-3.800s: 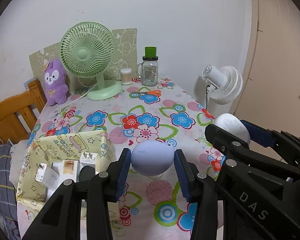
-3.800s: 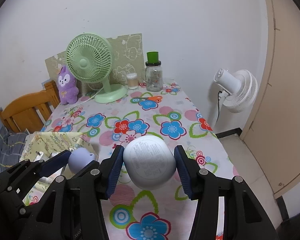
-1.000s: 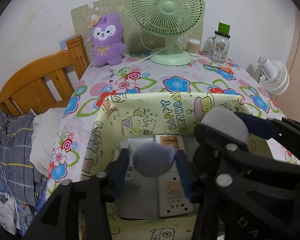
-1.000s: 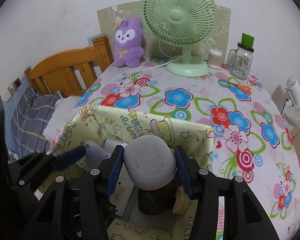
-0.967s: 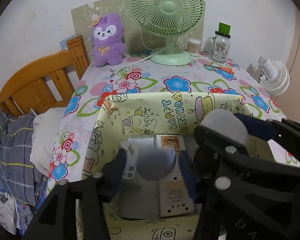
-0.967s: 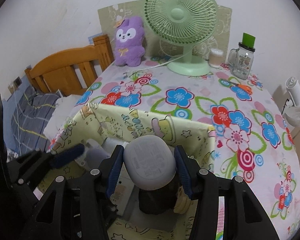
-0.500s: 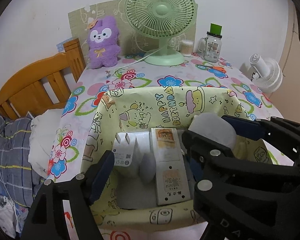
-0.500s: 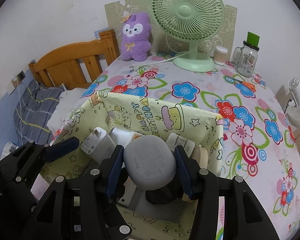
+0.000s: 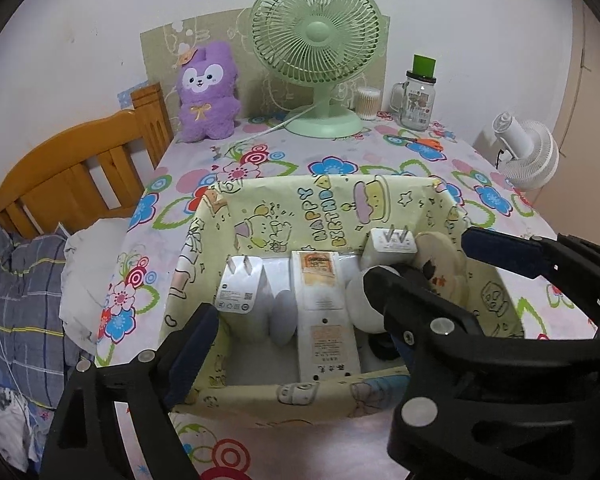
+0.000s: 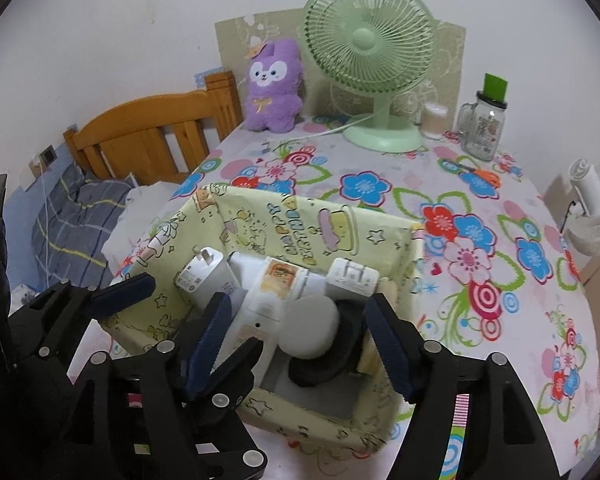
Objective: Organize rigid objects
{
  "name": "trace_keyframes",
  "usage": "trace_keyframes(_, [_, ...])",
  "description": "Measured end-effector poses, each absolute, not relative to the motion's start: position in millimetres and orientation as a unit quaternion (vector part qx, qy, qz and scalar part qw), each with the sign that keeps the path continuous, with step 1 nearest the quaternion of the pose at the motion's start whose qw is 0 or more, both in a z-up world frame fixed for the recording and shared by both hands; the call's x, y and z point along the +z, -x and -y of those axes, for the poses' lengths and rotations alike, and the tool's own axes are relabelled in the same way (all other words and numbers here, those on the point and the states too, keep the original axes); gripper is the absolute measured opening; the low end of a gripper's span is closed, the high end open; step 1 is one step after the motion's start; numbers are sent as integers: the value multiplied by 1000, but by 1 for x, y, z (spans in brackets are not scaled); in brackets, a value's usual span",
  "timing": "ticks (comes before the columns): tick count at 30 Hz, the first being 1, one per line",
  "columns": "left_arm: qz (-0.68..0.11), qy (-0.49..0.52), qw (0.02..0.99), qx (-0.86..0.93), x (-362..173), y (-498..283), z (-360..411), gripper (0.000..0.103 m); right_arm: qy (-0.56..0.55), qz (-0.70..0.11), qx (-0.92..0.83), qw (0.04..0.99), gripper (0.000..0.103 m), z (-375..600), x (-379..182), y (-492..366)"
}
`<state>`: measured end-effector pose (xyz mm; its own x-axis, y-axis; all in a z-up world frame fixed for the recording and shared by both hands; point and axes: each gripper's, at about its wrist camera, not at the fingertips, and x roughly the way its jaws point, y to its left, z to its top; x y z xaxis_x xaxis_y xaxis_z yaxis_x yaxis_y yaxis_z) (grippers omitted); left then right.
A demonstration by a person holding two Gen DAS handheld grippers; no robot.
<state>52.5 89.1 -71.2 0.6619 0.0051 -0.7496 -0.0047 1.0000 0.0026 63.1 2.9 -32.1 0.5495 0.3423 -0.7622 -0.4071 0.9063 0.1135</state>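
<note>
Both grippers hang over the yellow birthday-print box (image 10: 332, 236), jaws opening. The right gripper (image 10: 298, 344) has let go of the white rounded device (image 10: 310, 332) — it lies on something dark (hard to identify). The left gripper (image 9: 288, 344) holds nothing; the lavender egg-shaped piece (image 9: 283, 318) sits half-hidden beside the white power strip (image 9: 324, 312).

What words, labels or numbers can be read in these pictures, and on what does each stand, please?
"HAPPY BIRTHDAY": inner back wall of the yellow box.
White charger: code square and print, too small to read.
White power strip: orange label and lower label, too blurred.
Glass jar: picture label, unreadable.
</note>
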Motion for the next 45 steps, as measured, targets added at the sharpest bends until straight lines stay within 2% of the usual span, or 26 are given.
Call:
trace_keyframes(7, [-397,-7,918,-8,-62,-47,-72,90,33,-410,189,892,84,19,-22,-57])
trace_keyframes(28, [-357,-10,934,-22,-27,-33,-22,98,13,-371,133,919,99,89,9,-39])
trace_keyframes(45, [-335,-7,942,-13,-3,-27,-3,101,-8,-353,89,931,99,140,29,-31])
